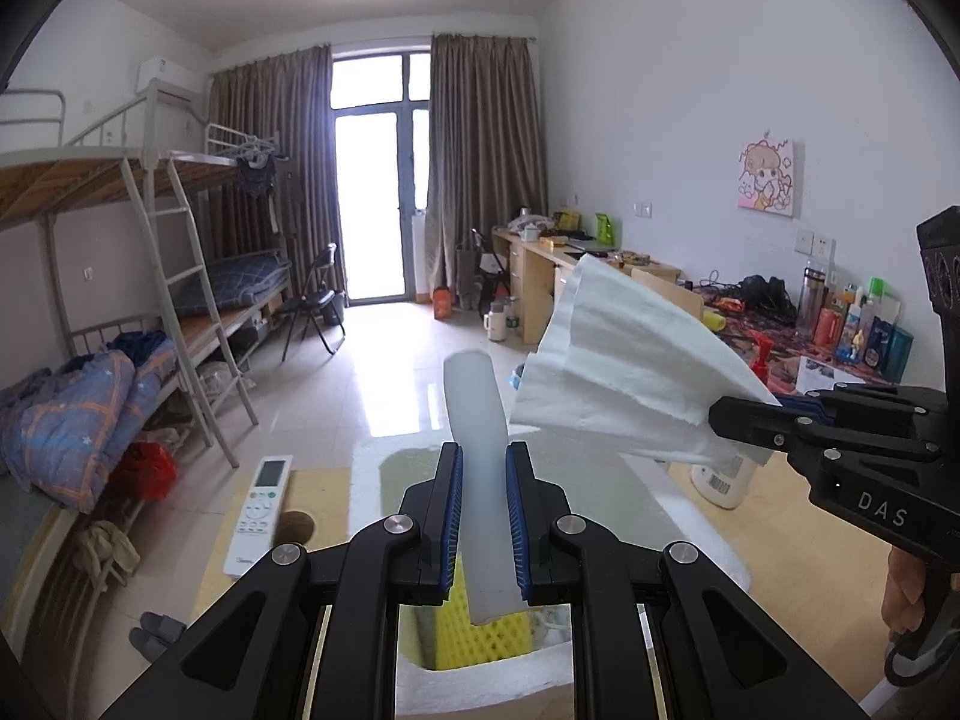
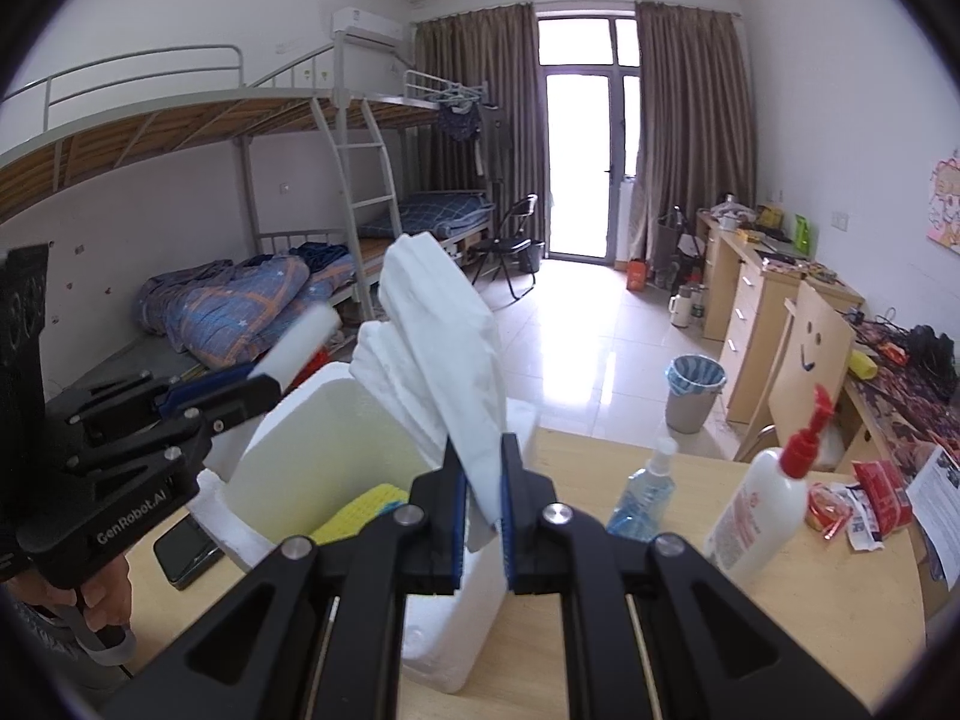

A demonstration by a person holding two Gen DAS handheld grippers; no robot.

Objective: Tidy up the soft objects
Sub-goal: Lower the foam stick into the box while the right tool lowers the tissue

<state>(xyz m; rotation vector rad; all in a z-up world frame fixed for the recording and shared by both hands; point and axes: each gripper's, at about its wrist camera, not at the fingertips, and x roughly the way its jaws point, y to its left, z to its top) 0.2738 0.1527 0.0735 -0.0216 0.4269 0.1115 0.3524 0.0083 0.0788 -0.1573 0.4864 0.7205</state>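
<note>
White letters "DAS" stand on the black body of the right tool [image 1: 729, 414], low on its side just below the power socket, seen from the left wrist camera. White letters "GenRobot.AI" run along the black body of the left tool [image 2: 264, 387], just above the hand [image 2: 102, 597] that holds it, seen from the right wrist camera. A barcode sits on the white container [image 1: 723, 480] below the right tool; its digits are too small to read. The red print on the white pump bottle [image 2: 759, 510], right of the foam box [image 2: 288, 438], cannot be made out.
</note>
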